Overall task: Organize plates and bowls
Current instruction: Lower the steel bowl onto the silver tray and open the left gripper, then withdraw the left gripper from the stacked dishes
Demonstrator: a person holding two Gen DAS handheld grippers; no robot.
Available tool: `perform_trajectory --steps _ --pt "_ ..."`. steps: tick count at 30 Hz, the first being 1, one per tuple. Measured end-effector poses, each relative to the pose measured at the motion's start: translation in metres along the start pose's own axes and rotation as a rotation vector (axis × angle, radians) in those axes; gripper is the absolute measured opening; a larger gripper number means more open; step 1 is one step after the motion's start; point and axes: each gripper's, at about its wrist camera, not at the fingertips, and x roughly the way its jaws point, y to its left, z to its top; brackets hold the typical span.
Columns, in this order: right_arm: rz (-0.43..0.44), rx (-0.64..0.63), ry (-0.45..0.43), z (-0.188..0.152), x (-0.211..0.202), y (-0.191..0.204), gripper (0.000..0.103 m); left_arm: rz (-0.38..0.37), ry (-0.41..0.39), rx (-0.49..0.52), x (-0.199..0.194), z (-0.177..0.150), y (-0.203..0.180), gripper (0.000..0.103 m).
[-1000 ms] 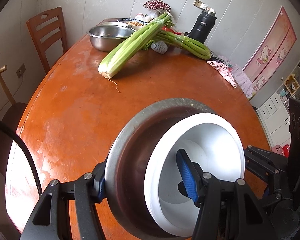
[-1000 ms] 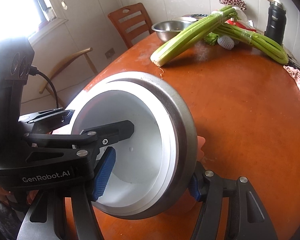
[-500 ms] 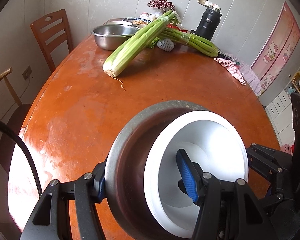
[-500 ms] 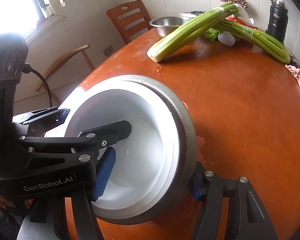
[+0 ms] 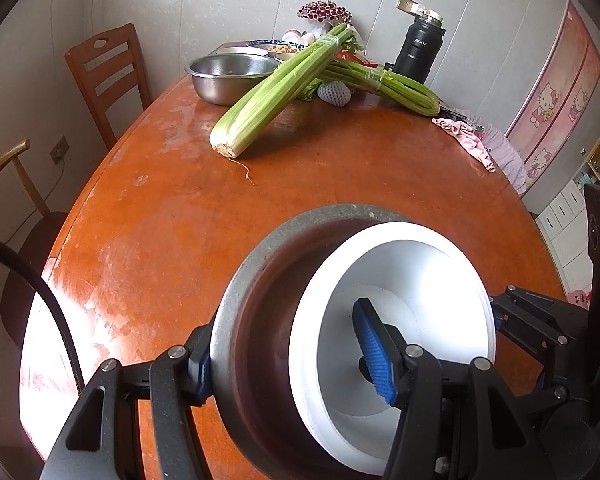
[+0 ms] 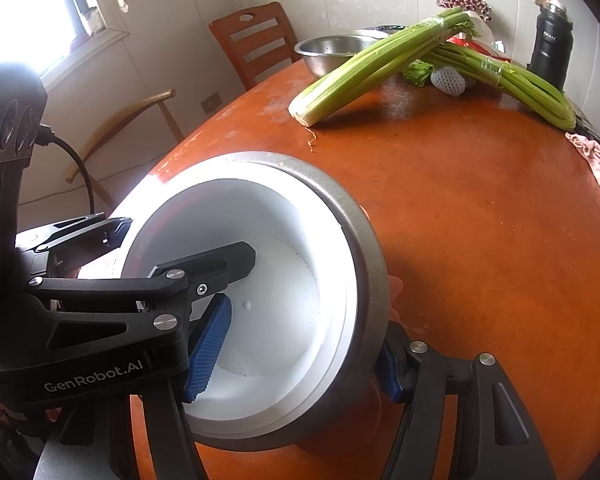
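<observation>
A white bowl [image 5: 416, 292] sits nested inside a grey metal bowl [image 5: 256, 280]; the stack is held tilted just above the orange round table [image 5: 160, 220]. My left gripper [image 5: 292, 364] is shut on the stack's left wall, one pad outside, one blue pad inside. My right gripper [image 6: 300, 348] is shut on the opposite wall of the same stack [image 6: 364, 264], one blue pad inside the white bowl [image 6: 276, 292]. Each gripper shows in the other's view.
At the table's far end lie two celery bunches [image 5: 276, 92], a steel bowl [image 5: 228, 74], a dish of food, a black thermos [image 5: 420, 52] and a pink cloth [image 5: 464, 136]. Wooden chairs [image 5: 104, 76] stand at the left.
The bowl stack and both grippers have moved back and slightly up from the far end of the table; the grips are unchanged.
</observation>
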Motion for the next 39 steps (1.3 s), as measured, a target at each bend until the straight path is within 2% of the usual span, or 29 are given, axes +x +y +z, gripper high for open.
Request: perform_trajectory --steps 11,13,17,25,31,39 --pt "-0.013 -0.002 0.003 0.003 0.002 -0.001 0.066 0.033 -0.027 -0.004 -0.011 0.002 0.004 0.059" --pt "-0.02 -0.002 -0.003 0.003 0.0 0.0 0.066 0.065 -0.042 -0.001 -0.015 0.003 0.003 0.06" --pt "-0.065 -0.007 -0.042 0.005 -0.01 -0.002 0.066 0.083 -0.069 -0.011 -0.026 0.005 0.005 0.06" --pt "-0.083 0.019 -0.104 0.001 -0.038 -0.009 0.066 0.116 -0.12 -0.004 -0.053 -0.001 -0.005 0.062" --pt "-0.112 0.052 -0.183 -0.019 -0.079 -0.02 0.066 0.123 -0.16 0.017 -0.077 -0.012 -0.024 0.065" --pt "-0.163 0.096 -0.239 -0.061 -0.121 -0.036 0.069 0.113 -0.188 0.054 -0.099 -0.039 -0.062 0.068"
